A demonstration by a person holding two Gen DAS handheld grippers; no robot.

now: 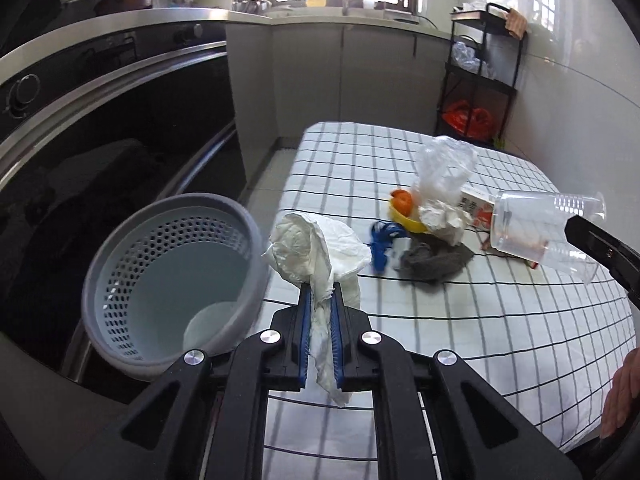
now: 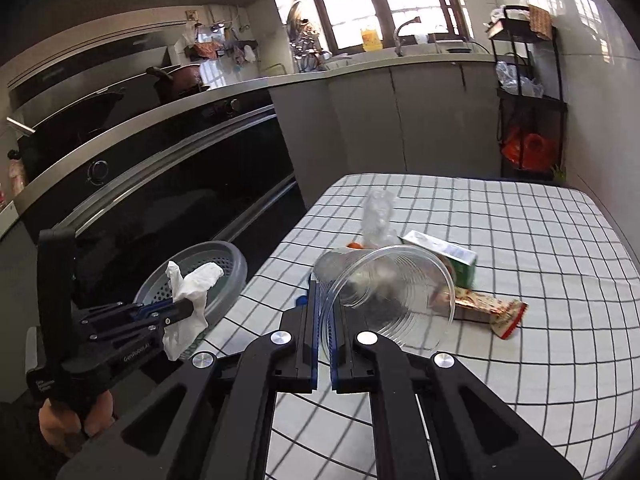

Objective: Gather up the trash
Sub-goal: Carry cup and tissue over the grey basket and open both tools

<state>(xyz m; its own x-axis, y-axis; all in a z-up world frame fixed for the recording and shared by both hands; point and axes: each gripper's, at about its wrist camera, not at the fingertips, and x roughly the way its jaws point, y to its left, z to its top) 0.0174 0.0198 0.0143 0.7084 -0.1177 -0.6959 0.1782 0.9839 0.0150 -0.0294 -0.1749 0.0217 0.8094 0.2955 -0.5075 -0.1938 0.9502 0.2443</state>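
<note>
My left gripper (image 1: pixel 320 290) is shut on a crumpled white tissue (image 1: pixel 316 248), held just right of a grey perforated bin (image 1: pixel 172 280) beside the table's left edge. The right wrist view shows that left gripper (image 2: pixel 182 310) with the tissue (image 2: pixel 192 292) in front of the bin (image 2: pixel 224 272). My right gripper (image 2: pixel 324 294) is shut on the rim of a clear plastic cup (image 2: pixel 392 292), lifted on its side above the table. On the checked cloth (image 1: pixel 460 340) lie a clear plastic bag (image 1: pixel 444 168), orange peel (image 1: pixel 402 202), crumpled paper (image 1: pixel 444 218), a blue wrapper (image 1: pixel 382 240) and a grey wad (image 1: pixel 436 262).
A green and white carton (image 2: pixel 444 256) and a flat snack wrapper (image 2: pixel 488 308) lie on the table behind the cup. A dark oven front (image 2: pixel 180 200) runs along the left. A black rack (image 2: pixel 528 112) with a red bag stands at the back right.
</note>
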